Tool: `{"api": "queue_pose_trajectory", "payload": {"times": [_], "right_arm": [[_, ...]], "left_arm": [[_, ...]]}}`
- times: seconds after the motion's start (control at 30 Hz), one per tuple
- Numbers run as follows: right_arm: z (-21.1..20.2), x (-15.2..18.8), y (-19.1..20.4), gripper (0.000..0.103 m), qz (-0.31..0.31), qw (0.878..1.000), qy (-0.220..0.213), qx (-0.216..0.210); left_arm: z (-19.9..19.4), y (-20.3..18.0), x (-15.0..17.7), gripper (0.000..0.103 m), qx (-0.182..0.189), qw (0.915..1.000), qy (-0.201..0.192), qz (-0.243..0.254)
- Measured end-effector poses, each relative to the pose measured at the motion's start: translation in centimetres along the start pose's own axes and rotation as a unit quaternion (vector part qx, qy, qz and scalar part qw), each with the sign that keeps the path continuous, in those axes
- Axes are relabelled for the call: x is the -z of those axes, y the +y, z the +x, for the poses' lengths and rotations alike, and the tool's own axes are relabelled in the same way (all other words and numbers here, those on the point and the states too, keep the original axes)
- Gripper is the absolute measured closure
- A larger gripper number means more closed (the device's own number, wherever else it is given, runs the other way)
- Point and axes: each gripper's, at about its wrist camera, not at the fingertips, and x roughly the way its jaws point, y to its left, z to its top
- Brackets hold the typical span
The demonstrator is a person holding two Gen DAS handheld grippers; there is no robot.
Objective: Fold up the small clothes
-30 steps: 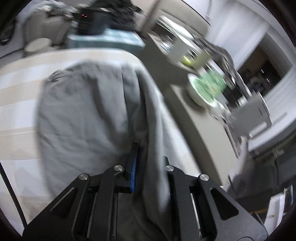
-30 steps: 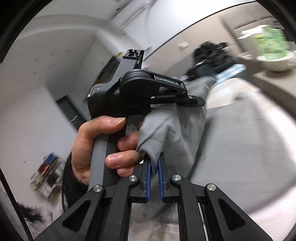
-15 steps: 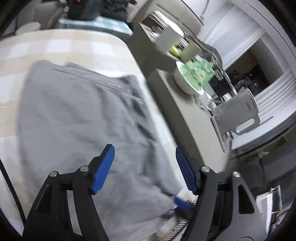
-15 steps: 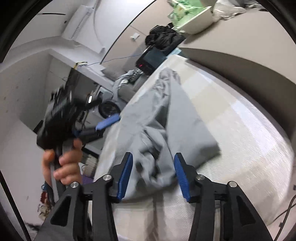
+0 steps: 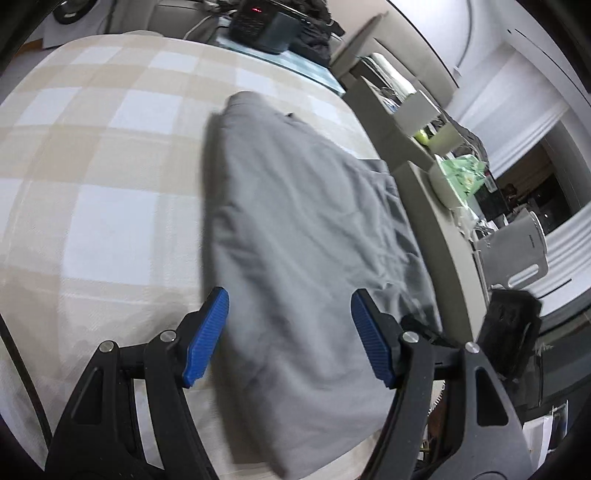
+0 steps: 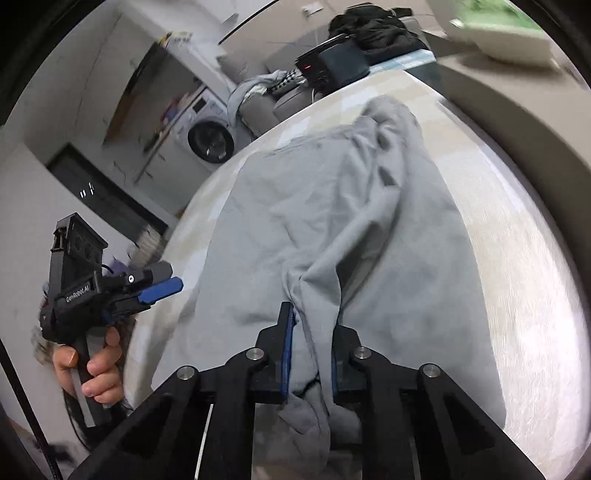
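- A checked beige-and-white cover (image 5: 110, 155) is seen spread under both tongs, filling most of what lies ahead of and left of the left tongs.
- A grey garment (image 5: 303, 236) is laid on the cover, running away from the left tongs; its near end is seen below and between the blue pads, not pressed by them.
- In the right wrist view the same grey garment (image 6: 332, 206) is spread ahead of the right tongs, with one ridge of cloth pulled up into them.
- A beige ledge (image 5: 439, 236) is seen to the right of the left tongs, with a white bowl (image 5: 445, 184) on it.
- A washing machine (image 6: 203, 129) is seen far ahead-left of the right tongs.
- A black device (image 5: 264, 22) with a red display is seen beyond the garment's far end.
- Right tongs (image 6: 312, 332): jaws just closed, clamped on the raised fold of grey cloth.
- Left tongs (image 5: 290, 334): jaws held wide apart, nothing gripped; seen also at left in the right wrist view (image 6: 159, 291), held by a hand (image 6: 92, 373), off the cover's edge.
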Motion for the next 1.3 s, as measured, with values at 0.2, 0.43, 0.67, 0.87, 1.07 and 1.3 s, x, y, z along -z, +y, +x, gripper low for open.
{"api": "queue_pose_trajectory", "payload": {"times": [0.2,0.43,0.67,0.87,1.07,1.3], "right_arm": [[-4.4,-2.5,0.5,0.089,-0.027,0.998,-0.038,0.043],[-3.8,-0.8,-4.5,0.071,0.063,0.998,0.015,0.015],[-1.6,-4.5,-4.9,0.058,0.079,0.996,0.014,-0.029],[1.5,-9.2,-6.5,0.058,0.104,0.994,0.026,-0.003],[4.0,-13.3,-6.2,0.058,0.087,0.996,0.031,0.012],[7.6,-16.6,-4.8,0.096,0.026,0.995,0.067,0.072]], "left_arm": [[0.3,0.9,0.8,0.037,-0.007,1.0000,-0.002,0.000],[1.9,1.5,2.7,0.037,-0.003,0.9996,0.027,0.006],[2.8,0.9,3.0,0.037,0.019,0.9989,0.037,0.023],[3.4,-0.6,3.1,0.037,0.012,0.9971,0.041,0.062],[3.7,-0.8,2.8,0.037,0.017,0.9962,0.039,0.076],[3.8,-0.5,2.6,0.036,0.030,0.9959,0.038,0.076]]}}
